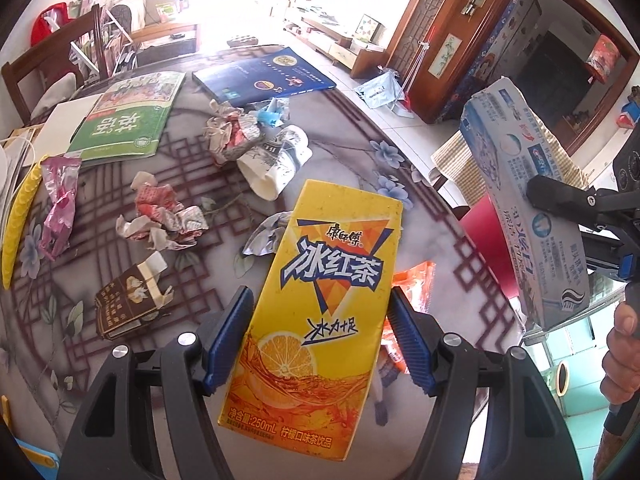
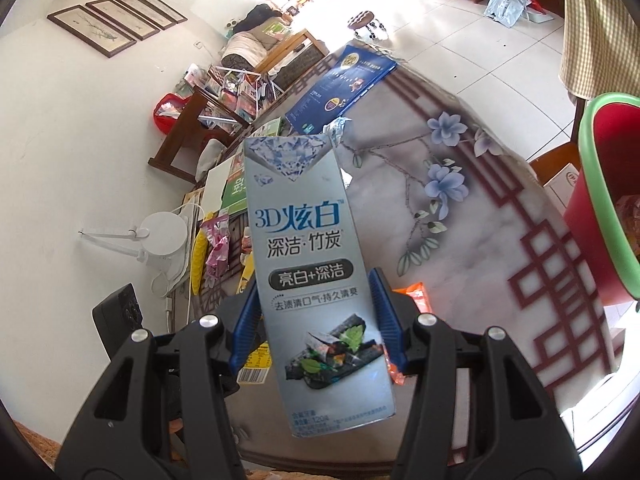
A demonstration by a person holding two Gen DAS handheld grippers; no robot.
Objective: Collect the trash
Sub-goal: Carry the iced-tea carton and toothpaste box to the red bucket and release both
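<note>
the left gripper pinches a yellow tea carton by its sides above the table; the right gripper clamps a toothpaste box. both look light, thin-walled and crushable, so a gentle side grip suits.

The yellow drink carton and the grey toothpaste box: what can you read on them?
Yellow drink carton, clamped in the left gripper: "康师傅", "冰红茶", "冰力十足", "250mL".
Grey toothpaste box, clamped in the right gripper: "3D炫白", "深洁·竹炭", "亮白+深洁", "去渍清口气·持久清爽".
Fine print at both bottoms: too small to read.
</note>
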